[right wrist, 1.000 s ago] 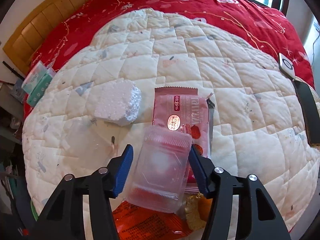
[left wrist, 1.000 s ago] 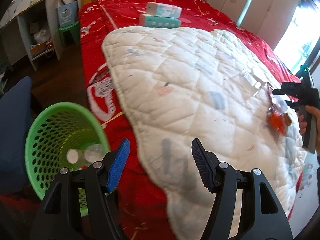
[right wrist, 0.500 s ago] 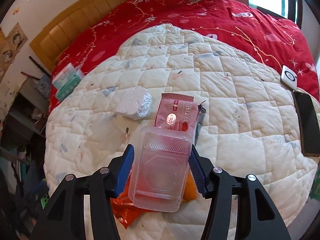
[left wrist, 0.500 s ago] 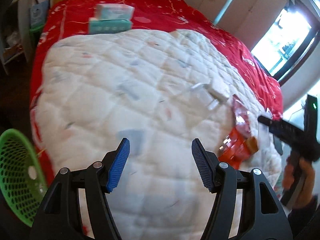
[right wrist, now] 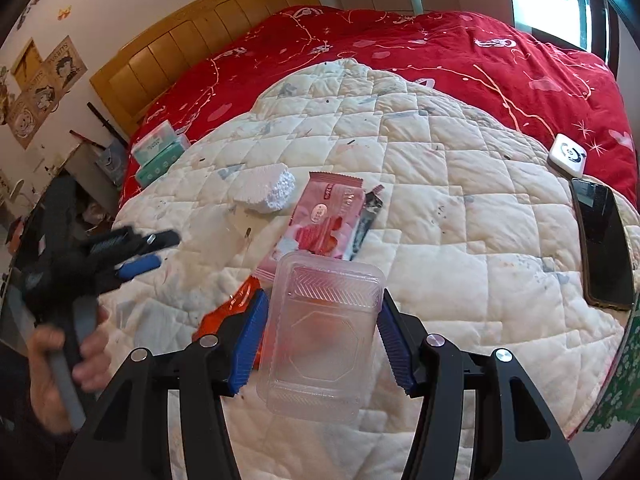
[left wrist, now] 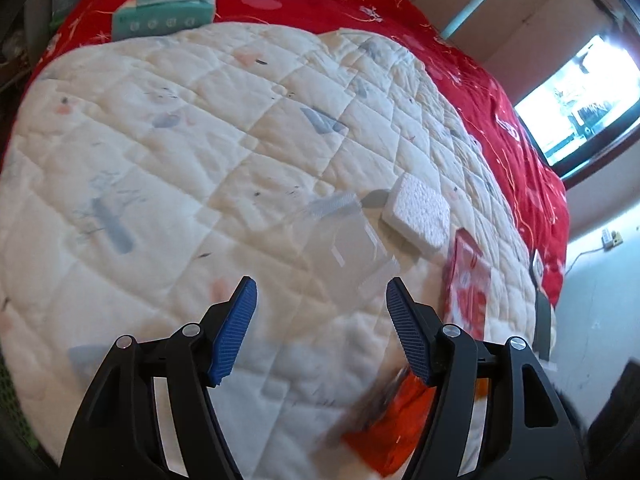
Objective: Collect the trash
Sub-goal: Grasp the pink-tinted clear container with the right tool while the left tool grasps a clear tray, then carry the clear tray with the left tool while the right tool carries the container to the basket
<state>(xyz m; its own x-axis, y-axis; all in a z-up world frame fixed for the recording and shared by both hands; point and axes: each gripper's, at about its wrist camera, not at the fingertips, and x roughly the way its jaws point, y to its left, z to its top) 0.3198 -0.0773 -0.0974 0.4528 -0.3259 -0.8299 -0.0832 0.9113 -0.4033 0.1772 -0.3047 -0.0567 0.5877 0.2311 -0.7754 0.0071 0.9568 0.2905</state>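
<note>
Right wrist: clear tray (right wrist: 320, 332) in right gripper (right wrist: 322, 336).

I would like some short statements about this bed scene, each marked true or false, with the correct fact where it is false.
1. The right hand-held gripper holds a clear plastic tray. True.
2. The left hand-held gripper is shut on the white foam block. False: it is open and holds nothing; the block lies on the cream quilted blanket.
3. A pink snack wrapper lies beside the foam block. True.
4. The black phone lies on the wooden headboard. False: it lies at the quilt's edge.
5. The orange wrapper hangs from the window. False: it lies on the quilt.
</note>
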